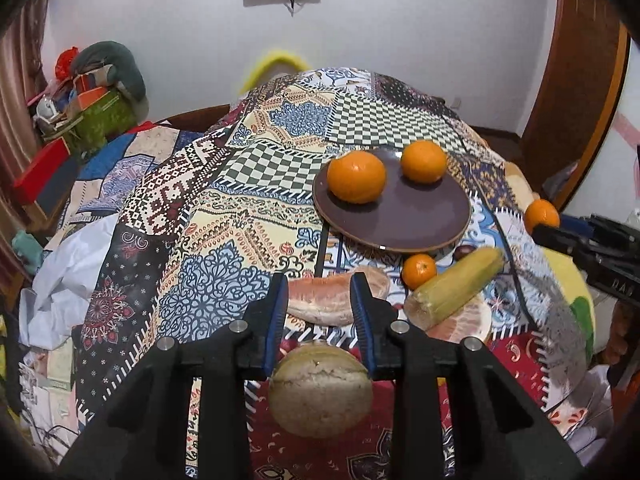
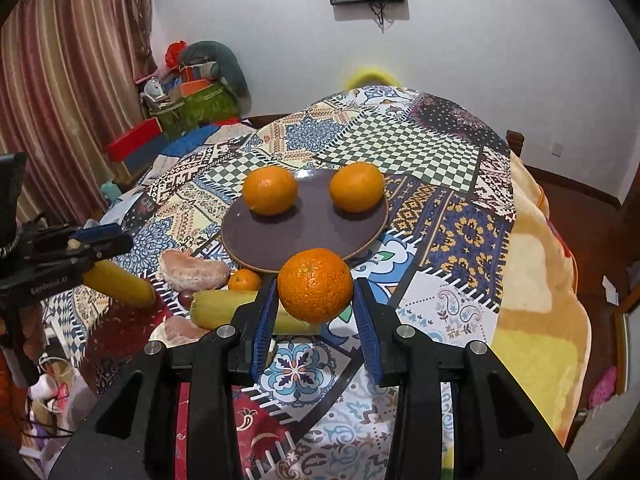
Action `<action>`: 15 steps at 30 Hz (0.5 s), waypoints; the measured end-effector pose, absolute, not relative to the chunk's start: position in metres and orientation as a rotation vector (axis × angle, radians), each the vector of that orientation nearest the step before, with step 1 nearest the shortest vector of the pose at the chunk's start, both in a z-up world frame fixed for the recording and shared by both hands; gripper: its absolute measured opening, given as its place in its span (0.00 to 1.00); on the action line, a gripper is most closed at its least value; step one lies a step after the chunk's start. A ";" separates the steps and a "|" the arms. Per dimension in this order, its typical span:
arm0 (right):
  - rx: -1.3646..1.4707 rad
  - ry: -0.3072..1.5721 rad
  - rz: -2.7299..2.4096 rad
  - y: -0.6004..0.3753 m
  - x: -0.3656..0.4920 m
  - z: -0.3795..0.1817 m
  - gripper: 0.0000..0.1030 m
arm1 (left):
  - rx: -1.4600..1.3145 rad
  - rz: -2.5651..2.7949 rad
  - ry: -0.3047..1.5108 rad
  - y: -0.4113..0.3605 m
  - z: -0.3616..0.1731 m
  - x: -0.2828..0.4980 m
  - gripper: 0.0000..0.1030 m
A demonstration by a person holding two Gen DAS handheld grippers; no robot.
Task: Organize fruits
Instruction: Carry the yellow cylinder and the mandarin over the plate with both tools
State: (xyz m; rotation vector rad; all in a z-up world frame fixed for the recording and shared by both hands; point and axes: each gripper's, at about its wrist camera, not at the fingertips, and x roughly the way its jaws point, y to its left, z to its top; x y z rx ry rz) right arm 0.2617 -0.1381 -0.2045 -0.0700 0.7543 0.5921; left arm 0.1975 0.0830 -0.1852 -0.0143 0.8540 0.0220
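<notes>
A round, flat, dark brown plate (image 2: pixel 304 236) lies on the counter's patchwork cloth (image 2: pixel 460 236), which is printed with checks, florals and paisley. Two smooth, glossy oranges (image 2: pixel 270 191) (image 2: pixel 357 186) sit on the plate's far half, apart from each other.

The right gripper (image 2: pixel 315 308) has its blue-padded jaws narrowed onto a third orange (image 2: pixel 315 285), dimpled, with its stem scar facing up, held above the plate's near rim.

The left gripper (image 1: pixel 322 312) has its jaws narrowed around the cut end of a corn cob (image 1: pixel 319 390); that end is pale and rough, and in the right view the cob is yellow and hangs clear of the cloth.

Near the plate's front edge lie a small orange (image 1: pixel 419 271), another cob (image 1: pixel 460 286) in a pale husk, a peeled pinkish citrus segment (image 1: pixel 332 294), a second segment (image 1: pixel 464 326) partly under the cob, and a small dark fruit (image 1: pixel 463 251).
</notes>
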 end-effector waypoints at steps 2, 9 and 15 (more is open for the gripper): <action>-0.070 0.761 0.594 -0.139 0.262 -0.207 0.34 | -0.016 0.013 0.864 0.085 -0.187 0.191 0.31; -0.059 0.777 0.600 -0.140 0.261 -0.211 0.34 | -0.053 0.020 0.996 0.098 -0.222 0.167 0.31; -0.079 0.772 0.604 -0.137 0.257 -0.208 0.34 | -0.110 -0.022 1.028 0.098 -0.233 0.170 0.32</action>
